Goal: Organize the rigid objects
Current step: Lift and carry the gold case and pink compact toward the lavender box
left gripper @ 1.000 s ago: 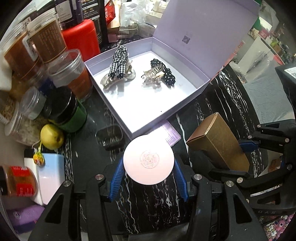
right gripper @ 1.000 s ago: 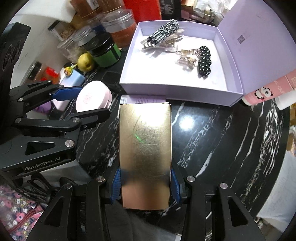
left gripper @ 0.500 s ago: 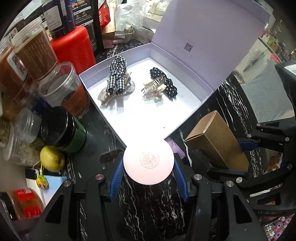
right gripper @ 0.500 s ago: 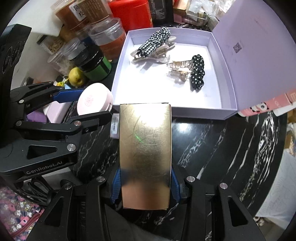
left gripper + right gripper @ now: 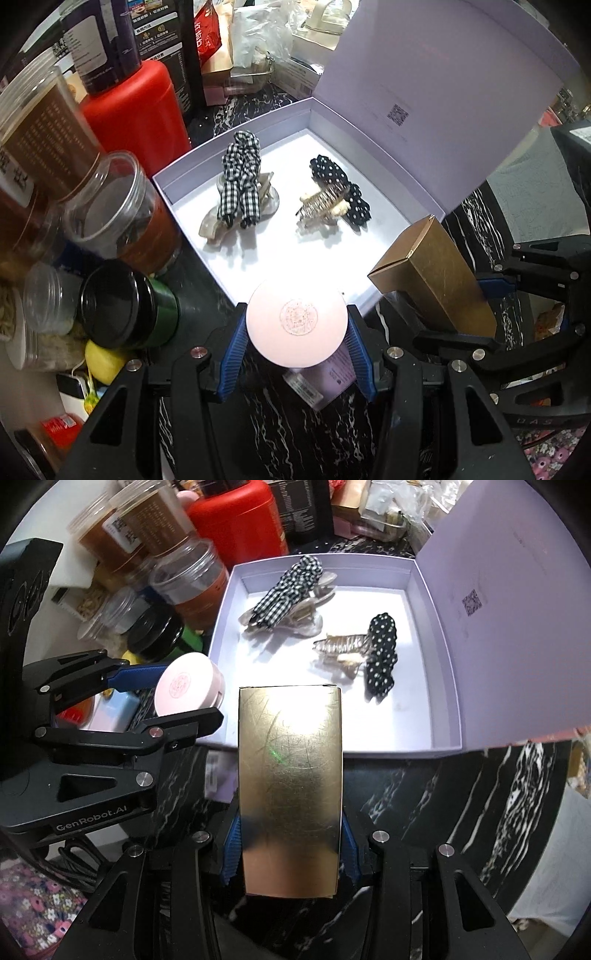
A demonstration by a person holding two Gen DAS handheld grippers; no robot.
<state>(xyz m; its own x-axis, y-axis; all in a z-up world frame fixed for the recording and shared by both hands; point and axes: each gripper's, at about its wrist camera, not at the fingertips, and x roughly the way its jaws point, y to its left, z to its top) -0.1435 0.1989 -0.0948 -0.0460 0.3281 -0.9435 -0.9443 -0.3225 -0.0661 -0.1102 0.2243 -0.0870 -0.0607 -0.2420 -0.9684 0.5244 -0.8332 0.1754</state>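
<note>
Left gripper: blue pads clamped on the rim of a round pale-pink compact case, held above the near edge of an open lilac cardboard box. Right gripper: pads closed on the sides of a tall gold cardboard carton, its far end over the box's near wall. Inside the box lie a black-and-white gingham hair claw and a black polka-dot hair claw, apart from each other. Black marble tabletop carries the box.
</note>
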